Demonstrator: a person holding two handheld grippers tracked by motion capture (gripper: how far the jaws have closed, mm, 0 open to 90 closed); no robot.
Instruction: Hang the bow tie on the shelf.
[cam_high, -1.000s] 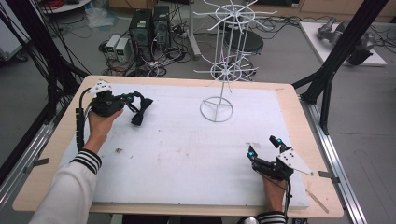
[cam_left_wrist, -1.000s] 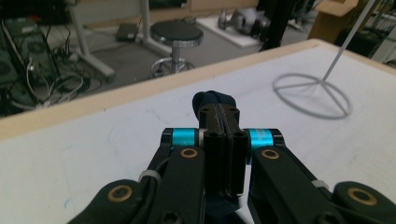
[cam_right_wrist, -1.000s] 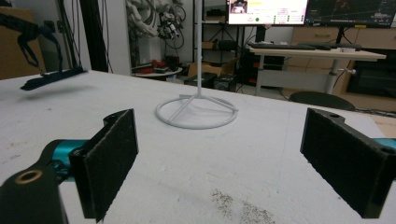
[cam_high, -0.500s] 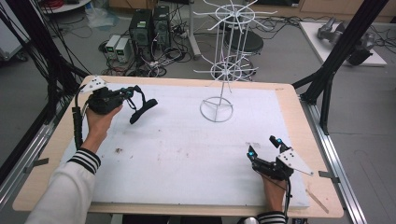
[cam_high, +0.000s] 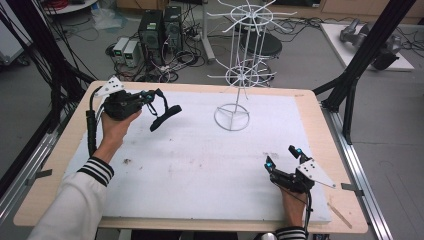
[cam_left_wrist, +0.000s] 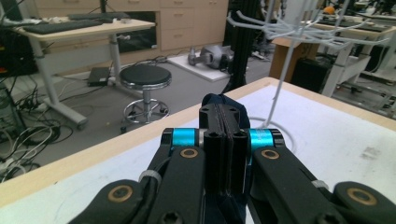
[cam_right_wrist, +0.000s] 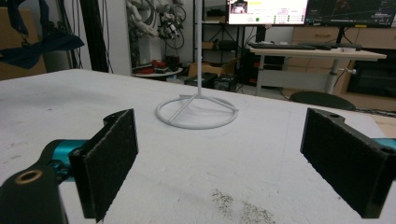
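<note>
My left gripper is lifted over the far left of the white board and is shut on a dark blue strap-like thing, which dangles in a loop to its right. In the left gripper view the jaws are pressed together on that dark strap, my left gripper pointing toward the rack. A white wire hook rack stands on a ring base at the far middle of the board; its ring base lies ahead of my right gripper. My right gripper rests open at the near right, nothing between its pads.
The white board covers a wooden table whose edges show all around. Black frame posts stand at the far corners. On the floor beyond are computers, cables and a stool.
My left gripper has risen a little and shifted right toward the rack, carrying the dangling strap with it. The right gripper has stayed still and open.
</note>
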